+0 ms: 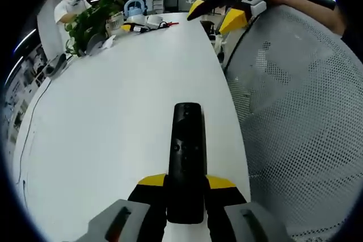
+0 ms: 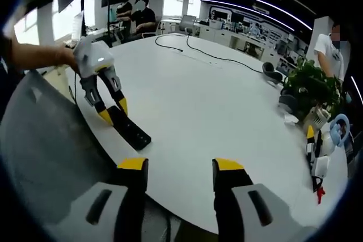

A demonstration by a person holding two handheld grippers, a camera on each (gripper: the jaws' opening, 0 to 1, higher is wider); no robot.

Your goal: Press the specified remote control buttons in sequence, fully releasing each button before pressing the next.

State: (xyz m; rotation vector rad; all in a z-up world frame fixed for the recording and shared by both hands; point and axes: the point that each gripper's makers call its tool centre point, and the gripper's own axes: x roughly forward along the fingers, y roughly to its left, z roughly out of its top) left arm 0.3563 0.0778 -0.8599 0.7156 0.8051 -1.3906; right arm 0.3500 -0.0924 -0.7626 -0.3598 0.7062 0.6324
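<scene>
Gripping remote [image 1: 185, 157] w/ left gripper [image 1: 185, 182], right gripper [image 2: 180, 165] agape.

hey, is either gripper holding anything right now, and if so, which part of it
The left gripper holds the black remote control by its near end, clamped between the yellow-tipped fingers. The right gripper is open and holds nothing.

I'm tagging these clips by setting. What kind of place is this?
Probably an open-plan office or lab: a long white table with a cable trailing across it, a potted plant, ceiling strip lights, and people standing at workstations beyond.
</scene>
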